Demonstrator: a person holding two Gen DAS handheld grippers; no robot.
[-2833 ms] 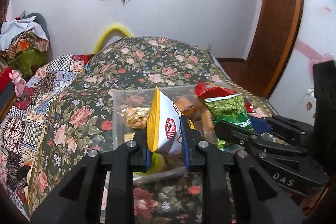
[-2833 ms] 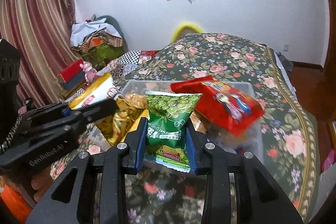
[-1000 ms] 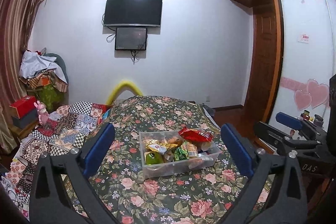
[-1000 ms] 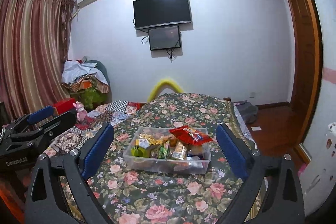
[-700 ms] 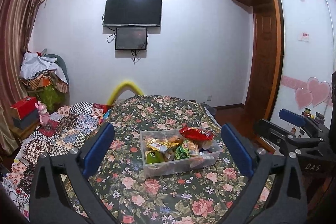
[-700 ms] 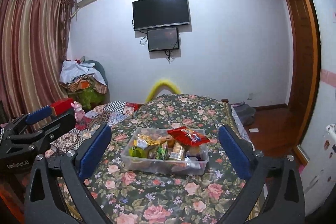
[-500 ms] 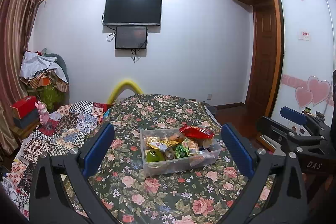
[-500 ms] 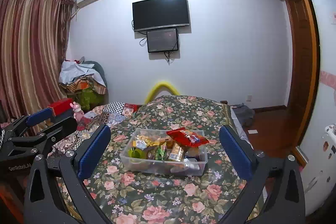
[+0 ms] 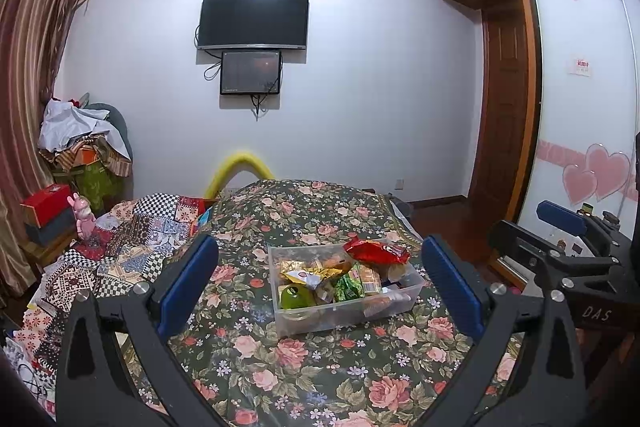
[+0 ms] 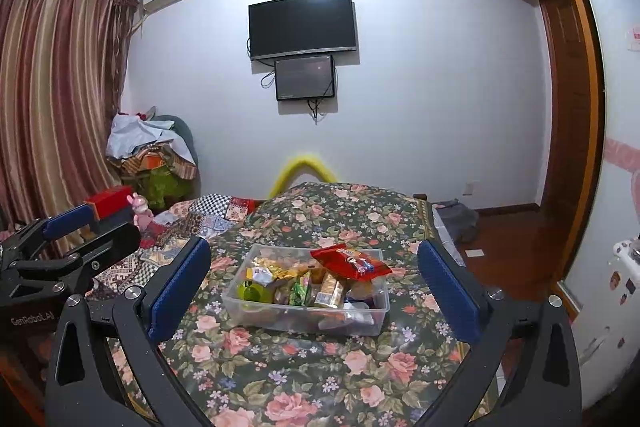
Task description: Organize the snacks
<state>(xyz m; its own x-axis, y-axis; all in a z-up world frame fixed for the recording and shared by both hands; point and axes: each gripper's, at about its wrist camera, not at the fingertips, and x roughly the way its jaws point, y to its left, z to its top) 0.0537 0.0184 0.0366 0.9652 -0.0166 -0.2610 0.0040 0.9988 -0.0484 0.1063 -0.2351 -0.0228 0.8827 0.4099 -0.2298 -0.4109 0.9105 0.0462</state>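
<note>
A clear plastic bin point(image 9: 412, 286) point(image 10: 362, 323) stands on the floral cloth, packed with snack packets. A red bag point(image 9: 376, 251) point(image 10: 350, 262) lies across its top right, a green packet point(image 9: 349, 286) point(image 10: 298, 290) and a yellow chip bag point(image 9: 306, 274) sit inside. My left gripper point(image 9: 318, 283) is open, well back from the bin, nothing between its blue pads. My right gripper point(image 10: 314, 287) is likewise wide open and empty, the bin framed between its fingers at a distance. Each gripper shows at the edge of the other's view.
The floral cloth point(image 9: 320, 355) covers a bed-like surface. A patchwork quilt point(image 9: 132, 239) lies to the left, with a red box point(image 9: 46, 199) and a pink toy point(image 9: 82, 217) beyond. A wardrobe point(image 9: 576, 131) and wooden floor are on the right. A TV point(image 9: 254, 19) hangs on the far wall.
Some seconds ago each gripper held a packet at the bin: left the yellow chip bag, right the green one. Both have let go and pulled far back. Over the last second nothing visibly moved.
</note>
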